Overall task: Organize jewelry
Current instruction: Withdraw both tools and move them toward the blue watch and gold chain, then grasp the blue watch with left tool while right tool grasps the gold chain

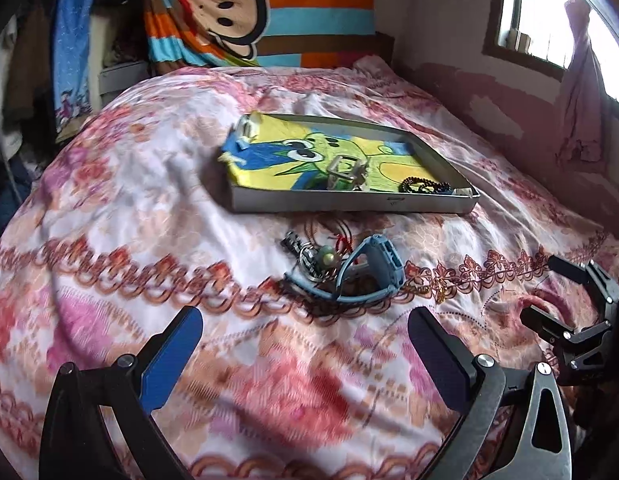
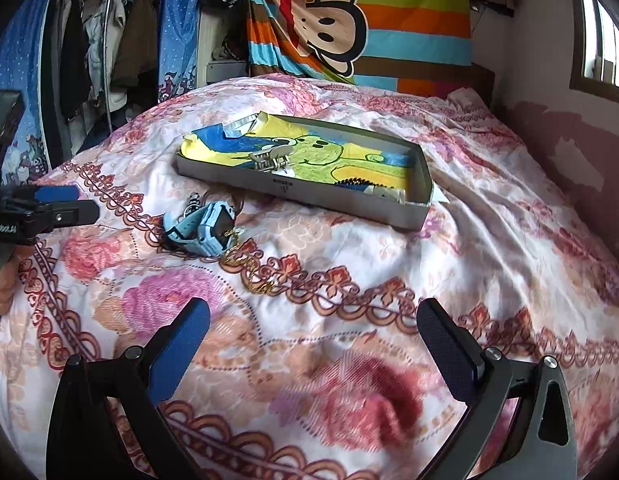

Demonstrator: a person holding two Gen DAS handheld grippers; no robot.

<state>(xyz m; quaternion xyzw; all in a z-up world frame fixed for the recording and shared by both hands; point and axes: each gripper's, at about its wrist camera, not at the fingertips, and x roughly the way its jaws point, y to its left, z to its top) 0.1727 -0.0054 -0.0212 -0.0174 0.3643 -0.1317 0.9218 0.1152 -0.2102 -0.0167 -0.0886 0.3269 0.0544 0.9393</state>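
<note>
The left hand-held gripper [image 1: 305,344] and right hand-held gripper [image 2: 313,336] both hang spread wide and empty above the floral bed cover [image 1: 109,200]. At twelve o'clock lies a tangled heap: a rubbery blue watch [image 1: 365,270], a keyring and a fine gold chain [image 2: 249,268]. Beyond it, a shallow metal tray [image 1: 349,202] with a cartoon lining already holds dark beads [image 1: 423,185] and a metal clasp, so sorting seems partly done.

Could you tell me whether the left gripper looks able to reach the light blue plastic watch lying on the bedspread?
Probably yes: the left gripper is open, and only bare floral bedspread lies between it and the light blue plastic watch.
</note>
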